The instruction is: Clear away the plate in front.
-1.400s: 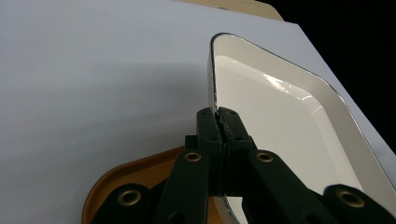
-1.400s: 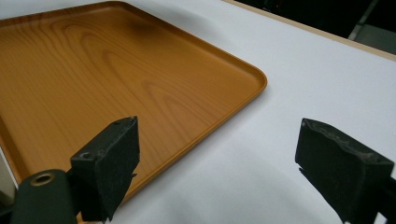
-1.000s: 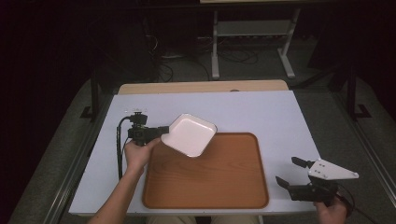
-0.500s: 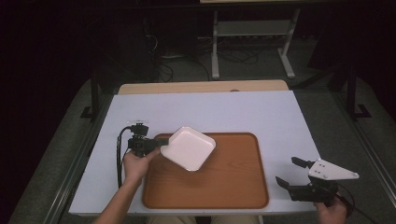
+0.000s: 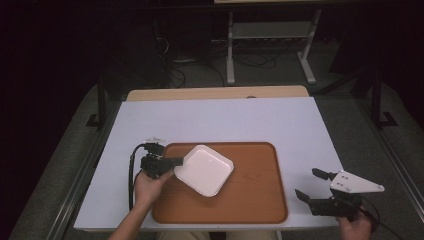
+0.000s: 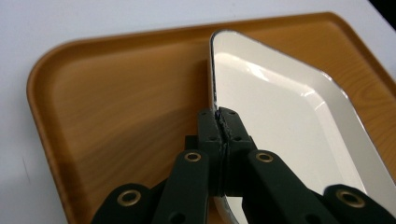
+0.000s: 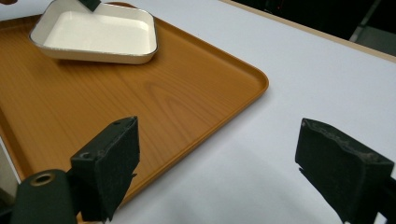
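Observation:
A white square dish sits low on the left part of a brown wooden tray, and in the right gripper view the dish looks to rest flat on the tray. My left gripper is shut on the dish's left rim. In the left gripper view its jaws pinch the rim of the dish above the tray. My right gripper stands open over the white table just right of the tray, nothing between its fingers.
The white table has a wooden strip along its far edge. A metal rack stands on the dark floor behind. The left gripper's black cable loops beside the tray's left edge.
My left gripper brought the dish down and toward the near side, from above the tray's far-left corner to low on its left part. The right gripper has stayed put.

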